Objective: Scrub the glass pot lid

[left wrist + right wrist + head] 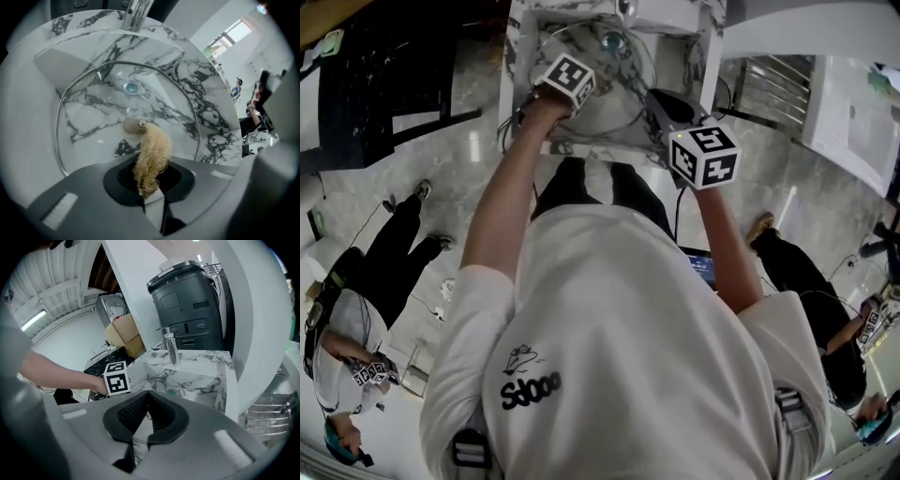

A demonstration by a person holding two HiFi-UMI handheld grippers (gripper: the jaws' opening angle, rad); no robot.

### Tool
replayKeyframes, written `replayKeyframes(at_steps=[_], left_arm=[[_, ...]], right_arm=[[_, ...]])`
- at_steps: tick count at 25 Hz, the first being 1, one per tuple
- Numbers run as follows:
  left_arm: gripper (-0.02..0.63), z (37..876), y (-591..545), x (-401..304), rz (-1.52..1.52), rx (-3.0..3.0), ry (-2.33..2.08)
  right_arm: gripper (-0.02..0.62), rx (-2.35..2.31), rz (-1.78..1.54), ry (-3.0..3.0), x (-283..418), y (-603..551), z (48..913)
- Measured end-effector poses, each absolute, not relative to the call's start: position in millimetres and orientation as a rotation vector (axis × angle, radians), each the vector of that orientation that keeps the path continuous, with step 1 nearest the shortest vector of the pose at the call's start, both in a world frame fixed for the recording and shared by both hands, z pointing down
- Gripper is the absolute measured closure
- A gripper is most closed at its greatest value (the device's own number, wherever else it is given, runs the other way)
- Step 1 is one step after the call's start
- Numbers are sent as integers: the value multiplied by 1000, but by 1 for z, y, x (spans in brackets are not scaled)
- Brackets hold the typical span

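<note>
The glass pot lid (93,117) leans inside the marble sink (197,79); its tan knob (135,125) faces my left gripper. My left gripper (149,183) is shut on a straw-coloured fibre scrubber (151,154), whose far end rests on the glass by the knob. In the head view the left gripper (567,82) hangs over the lid (605,108), and the right gripper (675,112) reaches in from the right. My right gripper (146,404) is shut on the lid's thin metal rim, and the lid (180,386) extends beyond its jaws.
A chrome faucet (136,14) stands at the sink's back edge, with the drain (131,87) below it. A black machine (187,305) sits behind the sink. A wire rack (769,89) is to the right. Other people (356,309) stand on the floor on either side.
</note>
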State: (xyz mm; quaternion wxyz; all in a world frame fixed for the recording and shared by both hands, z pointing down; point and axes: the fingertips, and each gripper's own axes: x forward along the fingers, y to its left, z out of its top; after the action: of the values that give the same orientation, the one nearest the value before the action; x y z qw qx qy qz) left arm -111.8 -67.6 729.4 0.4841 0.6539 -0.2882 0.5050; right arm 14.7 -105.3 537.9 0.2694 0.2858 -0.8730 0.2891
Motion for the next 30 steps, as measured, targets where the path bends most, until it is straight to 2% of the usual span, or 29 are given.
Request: replayKeyframes(at_steps=[15, 20, 30], left_arm=[[574, 734, -130, -146, 1391, 1649, -951], [574, 732, -154, -155, 1356, 1650, -1038], [574, 728, -185, -127, 1386, 1819, -1120]], right_arm=[[592, 767, 809, -2349, 9, -127, 546], [592, 792, 828, -2342, 13, -134, 547], [592, 824, 847, -2338, 16, -141, 548]])
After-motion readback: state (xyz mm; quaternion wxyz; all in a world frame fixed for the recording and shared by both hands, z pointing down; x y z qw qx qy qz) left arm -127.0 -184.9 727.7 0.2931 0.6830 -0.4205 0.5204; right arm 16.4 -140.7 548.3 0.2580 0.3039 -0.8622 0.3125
